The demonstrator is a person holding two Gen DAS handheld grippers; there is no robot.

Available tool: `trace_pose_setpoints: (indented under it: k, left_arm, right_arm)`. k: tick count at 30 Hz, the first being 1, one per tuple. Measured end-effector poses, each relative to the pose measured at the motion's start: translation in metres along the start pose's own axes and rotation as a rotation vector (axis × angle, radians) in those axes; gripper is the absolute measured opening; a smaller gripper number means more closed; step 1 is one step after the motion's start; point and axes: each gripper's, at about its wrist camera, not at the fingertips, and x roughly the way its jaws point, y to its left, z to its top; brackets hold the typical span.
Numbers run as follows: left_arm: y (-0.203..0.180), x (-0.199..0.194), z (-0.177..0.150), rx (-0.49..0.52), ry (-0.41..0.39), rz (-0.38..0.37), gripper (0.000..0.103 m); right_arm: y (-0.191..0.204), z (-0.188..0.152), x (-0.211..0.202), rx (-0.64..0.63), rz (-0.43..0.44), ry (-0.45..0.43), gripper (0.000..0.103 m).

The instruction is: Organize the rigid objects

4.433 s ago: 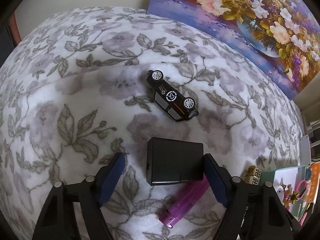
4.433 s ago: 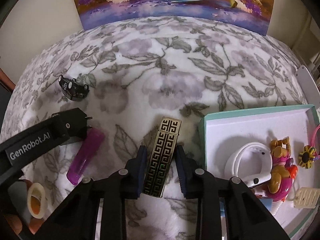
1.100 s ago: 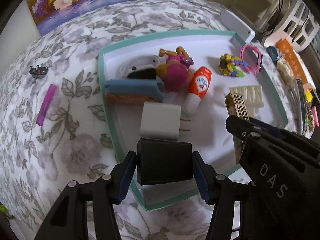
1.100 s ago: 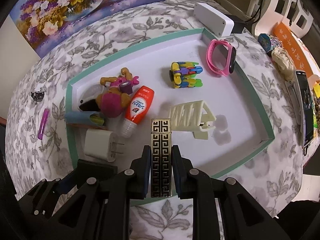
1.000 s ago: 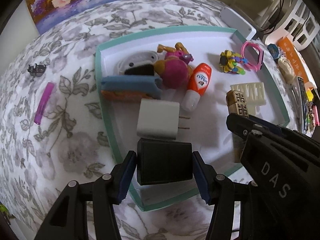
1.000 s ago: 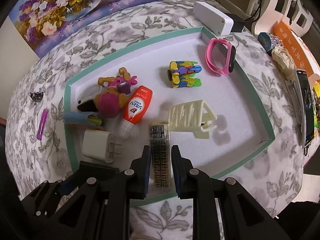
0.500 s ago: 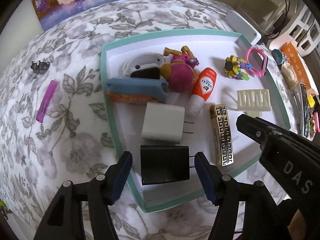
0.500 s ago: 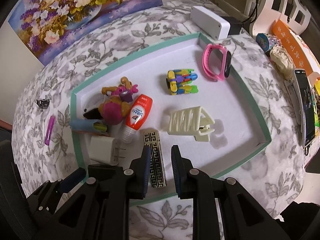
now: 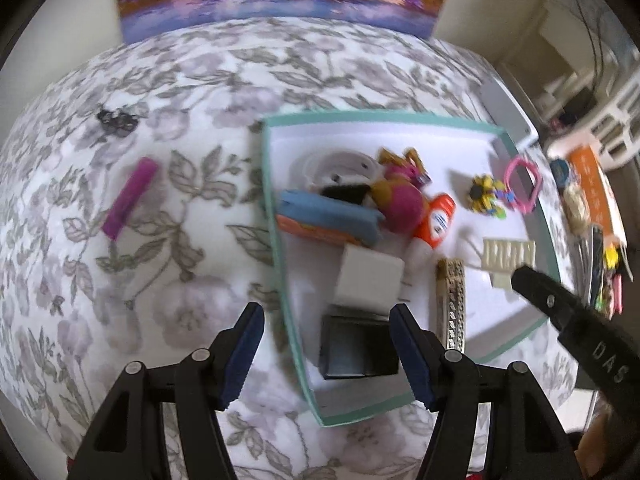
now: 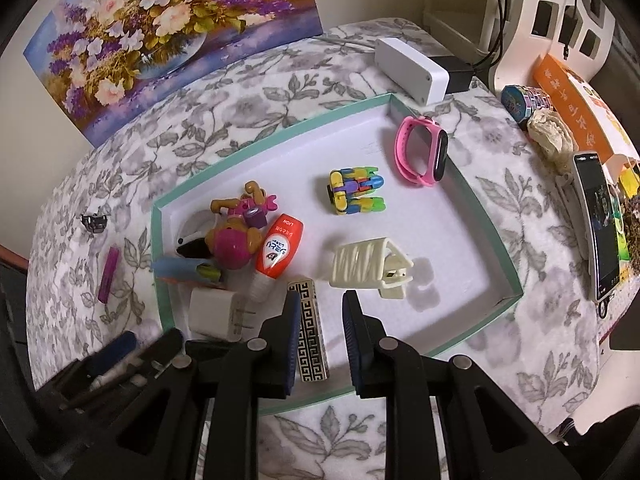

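Observation:
A teal-rimmed white tray holds the sorted objects. The black charger lies free in its near corner, just in front of a white charger. My left gripper hangs open above the black charger, its blue pads wide of it. The black-and-gold patterned lighter lies flat in the tray. My right gripper is open over it, not touching. A purple lighter and a small black toy car lie on the floral cloth left of the tray.
The tray also holds a pink watch, a colourful block toy, a cream clip, an orange tube and a plush toy. A white box and a phone sit beyond the tray's right side.
Both grippers brought their objects to the tray, opened and let go. The charger and patterned lighter now lie in the tray. Both grippers have pulled back, and the left view has swung left.

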Motion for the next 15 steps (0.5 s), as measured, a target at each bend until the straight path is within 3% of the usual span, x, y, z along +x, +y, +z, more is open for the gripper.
trace_pose_setpoints:
  k: [11,15]
  left_arm:
    - [0.054,-0.019,0.009,-0.172,-0.071,0.073,0.080]
    - [0.068,-0.022,0.011,-0.204,-0.079,0.096,0.081]
  right_arm:
    - [0.023,-0.002,0.005,-0.070,-0.032,0.000,0.024]
    - [0.033,-0.004,0.006,-0.097,-0.041,-0.007,0.040]
